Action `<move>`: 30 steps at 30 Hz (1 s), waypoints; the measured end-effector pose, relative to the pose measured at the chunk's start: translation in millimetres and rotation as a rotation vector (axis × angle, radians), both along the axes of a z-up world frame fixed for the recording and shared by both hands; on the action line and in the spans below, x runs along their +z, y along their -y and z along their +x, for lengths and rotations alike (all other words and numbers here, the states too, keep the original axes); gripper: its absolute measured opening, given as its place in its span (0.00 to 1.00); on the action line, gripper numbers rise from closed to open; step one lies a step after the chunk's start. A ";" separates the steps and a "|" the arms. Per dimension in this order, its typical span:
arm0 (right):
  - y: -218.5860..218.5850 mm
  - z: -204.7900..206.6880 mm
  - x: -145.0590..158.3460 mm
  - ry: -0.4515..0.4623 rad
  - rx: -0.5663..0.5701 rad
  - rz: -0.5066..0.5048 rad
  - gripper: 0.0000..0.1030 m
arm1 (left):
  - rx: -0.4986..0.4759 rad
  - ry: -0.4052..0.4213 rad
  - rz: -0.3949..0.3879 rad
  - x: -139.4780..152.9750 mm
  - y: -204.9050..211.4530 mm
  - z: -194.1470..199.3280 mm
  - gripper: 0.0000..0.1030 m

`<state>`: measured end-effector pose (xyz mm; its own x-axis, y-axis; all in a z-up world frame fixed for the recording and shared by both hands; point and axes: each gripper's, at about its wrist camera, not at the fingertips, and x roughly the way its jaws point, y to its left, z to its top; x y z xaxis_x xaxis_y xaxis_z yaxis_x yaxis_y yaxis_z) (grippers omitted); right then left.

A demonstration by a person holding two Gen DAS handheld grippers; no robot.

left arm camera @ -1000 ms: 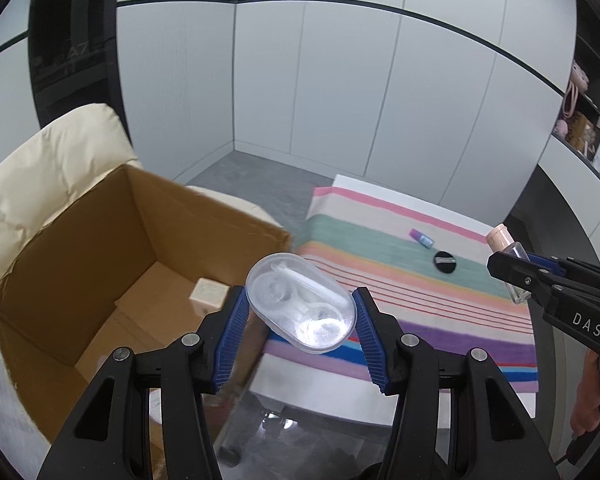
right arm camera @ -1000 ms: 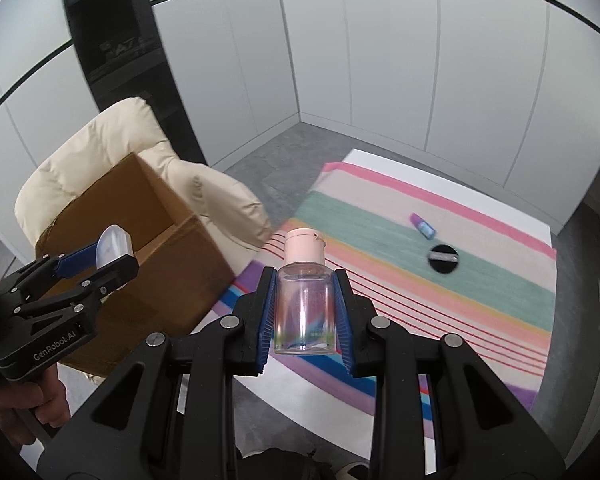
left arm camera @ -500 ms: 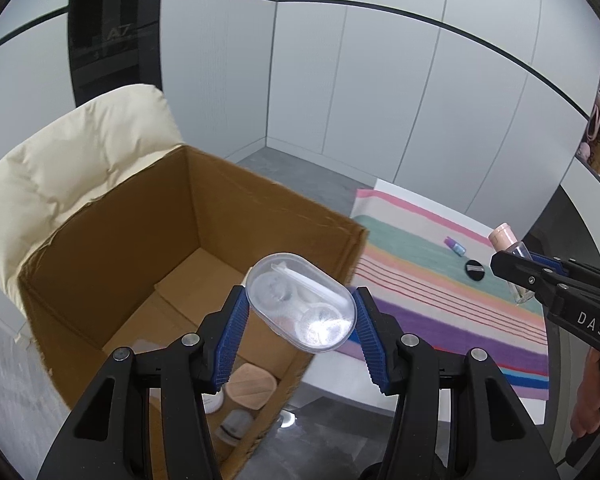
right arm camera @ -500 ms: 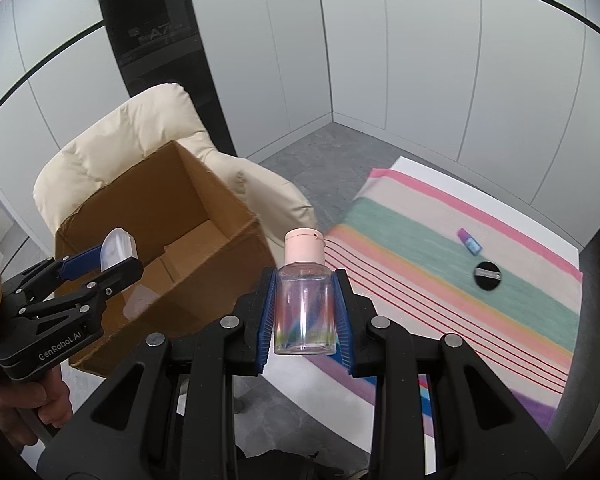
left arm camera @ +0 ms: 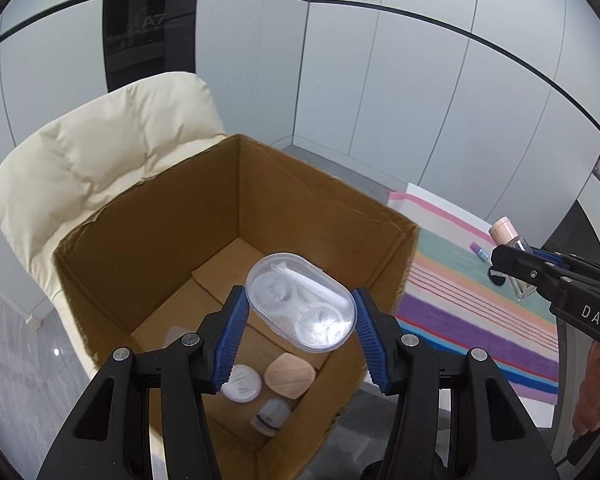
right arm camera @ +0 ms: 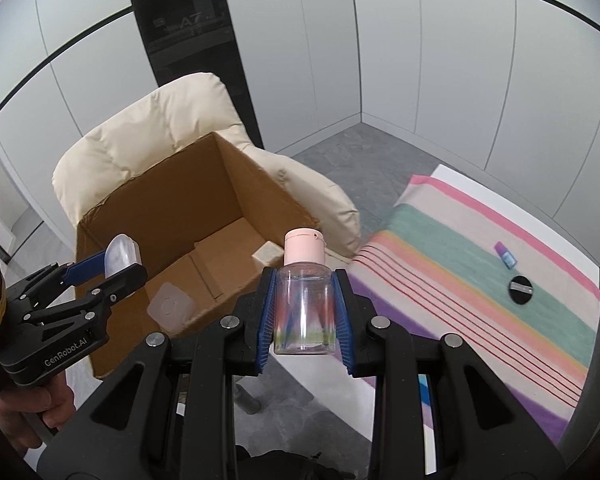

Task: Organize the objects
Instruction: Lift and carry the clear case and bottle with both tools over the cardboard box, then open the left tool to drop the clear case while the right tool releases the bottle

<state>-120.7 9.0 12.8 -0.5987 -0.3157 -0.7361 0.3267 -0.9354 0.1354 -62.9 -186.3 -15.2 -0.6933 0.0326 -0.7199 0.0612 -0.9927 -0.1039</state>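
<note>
My left gripper (left arm camera: pixel 300 320) is shut on a clear oval plastic case (left arm camera: pixel 301 301) and holds it above the open cardboard box (left arm camera: pixel 148 216). In the right wrist view the left gripper (right arm camera: pixel 112 266) hangs over the box (right arm camera: pixel 188 196) near its left wall. My right gripper (right arm camera: pixel 304 308) is shut on a clear bottle with a pink cap (right arm camera: pixel 304 280), held upright between the box and the striped cloth (right arm camera: pixel 480 264). The bottle also shows at the right of the left wrist view (left arm camera: pixel 512 248).
The box holds a white round jar (left arm camera: pixel 242 382), a tan compact (left arm camera: pixel 289 372), a grey item (left arm camera: pixel 272 414) and a clear lid (right arm camera: pixel 171 305). It sits on a cream padded chair (left arm camera: pixel 100 152). A purple tube (right arm camera: pixel 505 254) and black disc (right arm camera: pixel 521 289) lie on the cloth.
Both grippers have swung left from the striped table toward the box. The left gripper with the case now hangs over the box's opening; the box's contents have come into view.
</note>
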 end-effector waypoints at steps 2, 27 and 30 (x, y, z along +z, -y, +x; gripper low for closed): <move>8.9 0.3 -0.1 -0.002 0.016 0.003 0.28 | 0.008 0.000 -0.003 -0.7 5.1 2.2 0.53; 109.6 7.8 -8.5 0.022 0.182 0.012 0.28 | 0.188 -0.053 -0.008 10.1 86.9 47.2 1.00; 123.1 7.8 -11.1 0.032 0.196 0.017 0.28 | 0.213 -0.048 0.004 9.9 101.1 55.1 1.00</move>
